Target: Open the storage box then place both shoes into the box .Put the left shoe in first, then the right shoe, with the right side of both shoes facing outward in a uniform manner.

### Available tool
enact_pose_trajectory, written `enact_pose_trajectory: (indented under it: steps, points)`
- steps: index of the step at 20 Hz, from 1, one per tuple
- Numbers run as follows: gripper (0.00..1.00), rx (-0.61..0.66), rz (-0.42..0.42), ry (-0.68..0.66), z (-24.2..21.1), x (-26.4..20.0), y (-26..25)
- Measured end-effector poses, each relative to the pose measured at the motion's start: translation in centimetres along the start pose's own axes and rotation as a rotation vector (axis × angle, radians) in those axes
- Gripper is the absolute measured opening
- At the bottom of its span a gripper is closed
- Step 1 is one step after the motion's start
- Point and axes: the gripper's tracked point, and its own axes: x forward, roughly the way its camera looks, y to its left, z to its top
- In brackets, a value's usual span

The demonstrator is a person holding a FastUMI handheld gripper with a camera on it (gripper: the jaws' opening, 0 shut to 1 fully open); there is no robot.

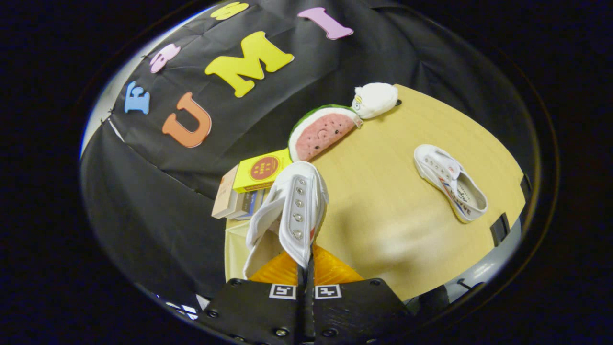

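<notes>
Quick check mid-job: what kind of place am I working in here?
Likely a staged recording booth, not a home: a wooden table backed by black cloth, with props such as a watermelon toy. The tongs are shut on a white shoe; a second shoe lies beyond.

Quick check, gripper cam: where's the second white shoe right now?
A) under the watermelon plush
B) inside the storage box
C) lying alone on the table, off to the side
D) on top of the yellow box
C: the second shoe lies alone on the table, apart from the shoe pinched between the gripper's closed fingers.
</notes>
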Motion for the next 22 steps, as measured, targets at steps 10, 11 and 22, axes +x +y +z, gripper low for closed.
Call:
enact_pose_trajectory:
  steps: [10, 11, 22]
  points:
    - [0.00, -0.057, 0.054, 0.063, -8.6, 4.6, 12.2]
    - [0.00, -0.066, 0.055, 0.080, -9.6, 5.2, 12.8]
    - [0.00, -0.111, 0.000, 0.057, -13.4, 10.8, 12.3]
